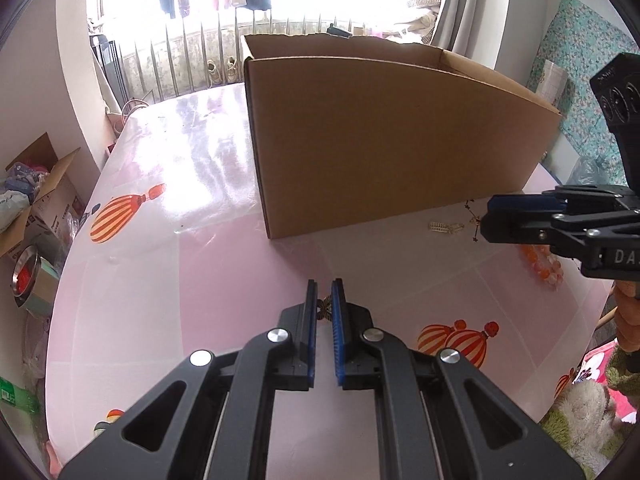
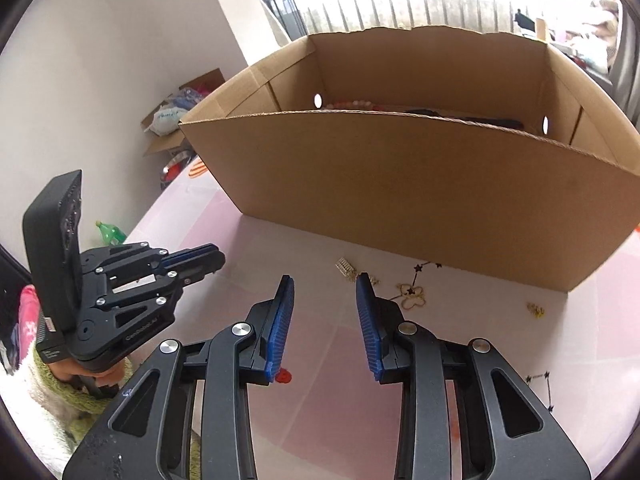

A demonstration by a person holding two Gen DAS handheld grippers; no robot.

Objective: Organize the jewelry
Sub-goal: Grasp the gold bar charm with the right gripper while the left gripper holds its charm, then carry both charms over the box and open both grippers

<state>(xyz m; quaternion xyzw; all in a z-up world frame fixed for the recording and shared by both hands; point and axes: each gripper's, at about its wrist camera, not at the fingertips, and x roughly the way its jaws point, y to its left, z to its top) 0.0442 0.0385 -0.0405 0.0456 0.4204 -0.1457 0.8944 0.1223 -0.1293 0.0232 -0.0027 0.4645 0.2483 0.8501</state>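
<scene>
Cardboard box (image 2: 420, 184) on a pink table (image 1: 168, 280), jewelry loose in front of it, two hand-held grippers over the tabletop.

Going left to right in the left wrist view: the left gripper (image 1: 324, 290) at 6 o'clock has its blue pads clamped on a small gold and black ornament (image 1: 323, 309); the box wall fills 12 to 2 o'clock; at 3 o'clock lie small pale clasps (image 1: 445, 227) and orange beads (image 1: 542, 266), under the other gripper. In the right wrist view the right gripper (image 2: 325, 282) has its jaws apart with nothing between them, above bare table; just beyond its fingertips, at 1 o'clock, lie a gold butterfly-shaped necklace (image 2: 414, 296) and a small gold piece (image 2: 535, 310). A bead string (image 2: 348, 104) rests inside the box at 12 o'clock.
</scene>
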